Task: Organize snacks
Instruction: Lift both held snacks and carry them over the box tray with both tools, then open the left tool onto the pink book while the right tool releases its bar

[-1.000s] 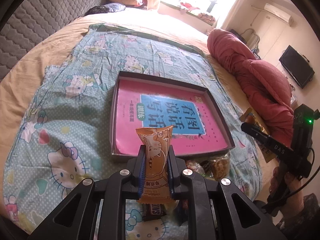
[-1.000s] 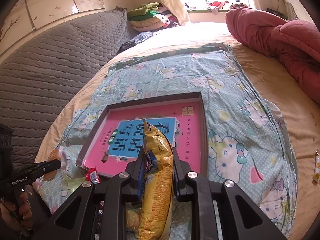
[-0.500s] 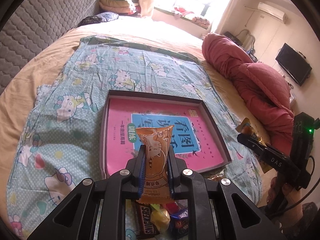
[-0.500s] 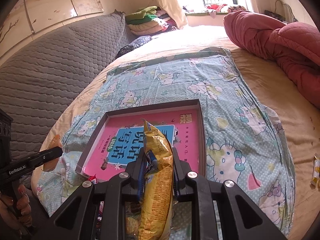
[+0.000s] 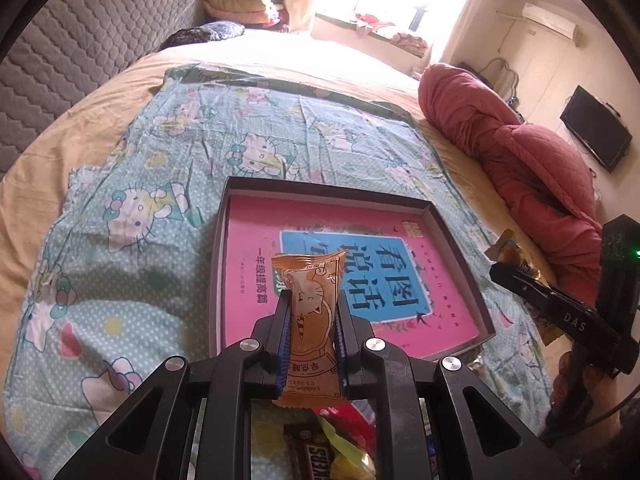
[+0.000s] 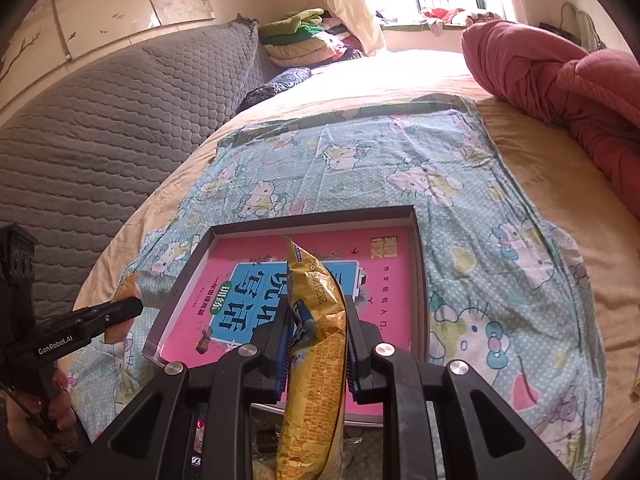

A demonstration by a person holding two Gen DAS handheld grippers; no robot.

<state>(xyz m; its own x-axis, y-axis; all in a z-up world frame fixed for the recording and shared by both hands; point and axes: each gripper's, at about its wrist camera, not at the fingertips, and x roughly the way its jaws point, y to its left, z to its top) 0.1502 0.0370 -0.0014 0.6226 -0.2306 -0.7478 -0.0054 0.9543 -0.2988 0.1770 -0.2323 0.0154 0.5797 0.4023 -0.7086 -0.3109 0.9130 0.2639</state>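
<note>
My left gripper (image 5: 310, 304) is shut on an orange cat-print snack packet (image 5: 310, 316), held upright above the near edge of a shallow dark box (image 5: 219, 248) with a pink book in its bottom. My right gripper (image 6: 316, 316) is shut on a long yellow snack bag (image 6: 316, 344), also held over the box's near edge (image 6: 176, 300). The right gripper with its yellow bag shows at the right of the left wrist view (image 5: 560, 312). The left gripper with the orange packet shows at the left of the right wrist view (image 6: 120, 312).
The box lies on a Hello Kitty cloth (image 5: 132, 240) spread over a bed. Loose snacks, among them a Snickers bar (image 5: 316, 456), lie under the left gripper. A red quilt (image 5: 520, 160) is bunched at the right. A grey padded headboard (image 6: 100, 140) stands at the left.
Both grippers have pulled back and risen a little with their packets. The box now sits farther ahead in both views, and more loose snacks show beneath the left gripper.
</note>
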